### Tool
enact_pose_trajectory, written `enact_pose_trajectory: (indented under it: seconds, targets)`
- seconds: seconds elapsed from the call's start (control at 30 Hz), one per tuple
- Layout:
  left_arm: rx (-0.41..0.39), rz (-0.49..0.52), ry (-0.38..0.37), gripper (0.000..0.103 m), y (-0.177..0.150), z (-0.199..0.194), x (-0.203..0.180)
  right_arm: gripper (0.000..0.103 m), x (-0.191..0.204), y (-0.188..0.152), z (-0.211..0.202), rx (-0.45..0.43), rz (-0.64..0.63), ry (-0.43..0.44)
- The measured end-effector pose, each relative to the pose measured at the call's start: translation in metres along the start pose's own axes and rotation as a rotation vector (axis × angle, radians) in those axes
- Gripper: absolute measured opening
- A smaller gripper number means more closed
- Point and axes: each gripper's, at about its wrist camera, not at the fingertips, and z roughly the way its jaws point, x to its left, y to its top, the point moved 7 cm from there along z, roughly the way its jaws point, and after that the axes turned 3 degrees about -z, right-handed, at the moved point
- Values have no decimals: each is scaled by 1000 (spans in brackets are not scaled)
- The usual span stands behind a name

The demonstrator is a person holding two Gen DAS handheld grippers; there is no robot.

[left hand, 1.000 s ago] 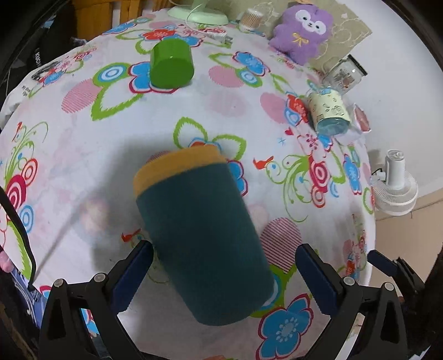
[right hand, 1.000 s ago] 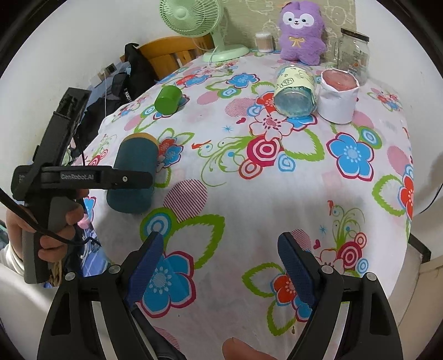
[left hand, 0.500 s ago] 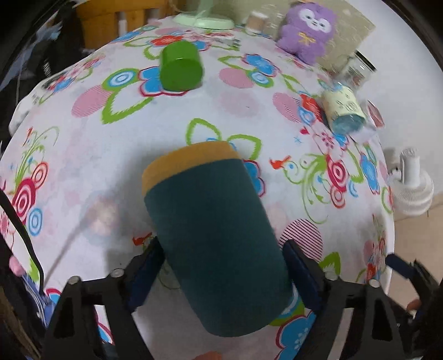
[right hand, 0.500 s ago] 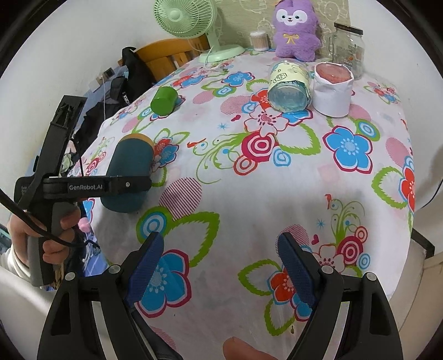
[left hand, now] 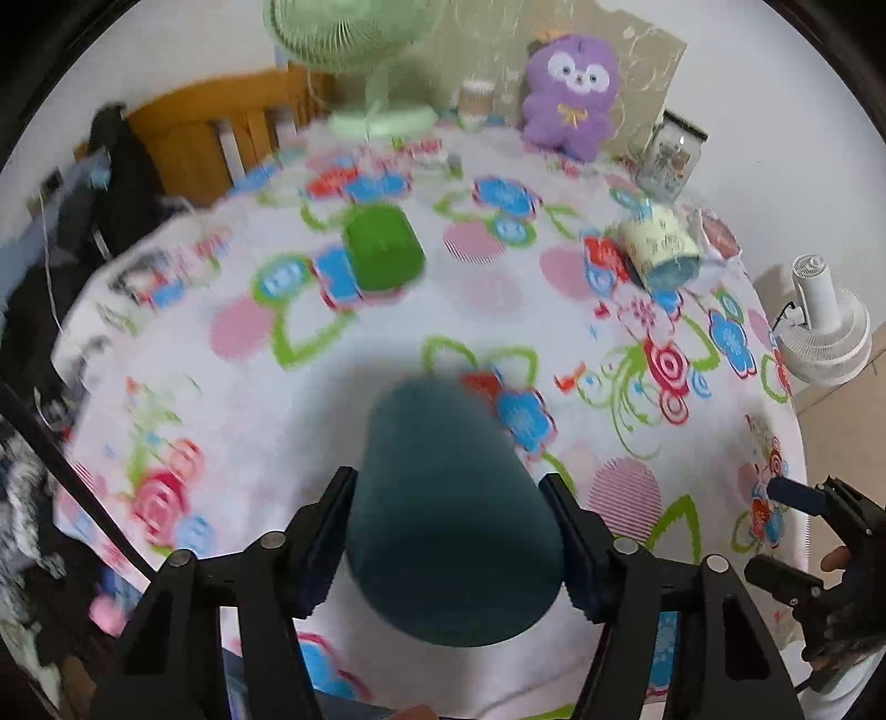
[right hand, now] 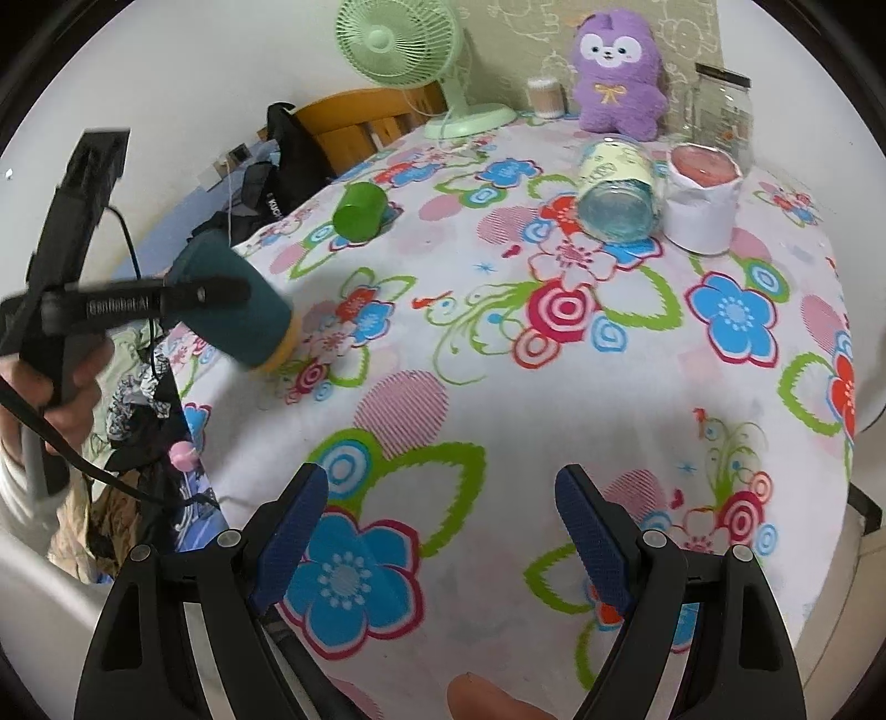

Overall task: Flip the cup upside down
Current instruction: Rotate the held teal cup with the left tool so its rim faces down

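A dark teal cup point(left hand: 443, 515) with a yellow rim is clamped between the fingers of my left gripper point(left hand: 448, 498). In the right wrist view the cup point(right hand: 232, 299) is lifted off the flowered tablecloth point(right hand: 498, 387) and tilted, its yellow rim pointing down and to the right, just above the cloth. My left gripper's body point(right hand: 138, 299) crosses in front of it there. My right gripper point(right hand: 443, 531) is open and empty, low over the near part of the table.
A green cup point(right hand: 360, 210) lies on its side further back. A clear jar point(right hand: 617, 188) lies on its side next to a white paper cup point(right hand: 700, 199). A green fan point(right hand: 404, 50), purple plush toy point(right hand: 614, 72) and glass jar point(right hand: 720, 111) stand at the back edge.
My left gripper closed on the teal cup, lifted it off the cloth and tipped it so its yellow rim points downward. My right gripper has stayed put.
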Motion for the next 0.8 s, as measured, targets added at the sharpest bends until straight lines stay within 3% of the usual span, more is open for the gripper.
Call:
enact_pose_trajectory:
  seconds: [0.3, 0.53, 0.8]
  targets:
    - [-83, 60, 71, 60, 29, -32, 27, 86, 50, 0, 5, -64, -124, -5]
    - [-104, 68, 62, 60, 38, -43, 29, 86, 86, 10, 5, -158, -186, 28]
    - [-97, 75, 31, 60, 39, -38, 22, 86, 97, 22, 7, -215, -193, 61]
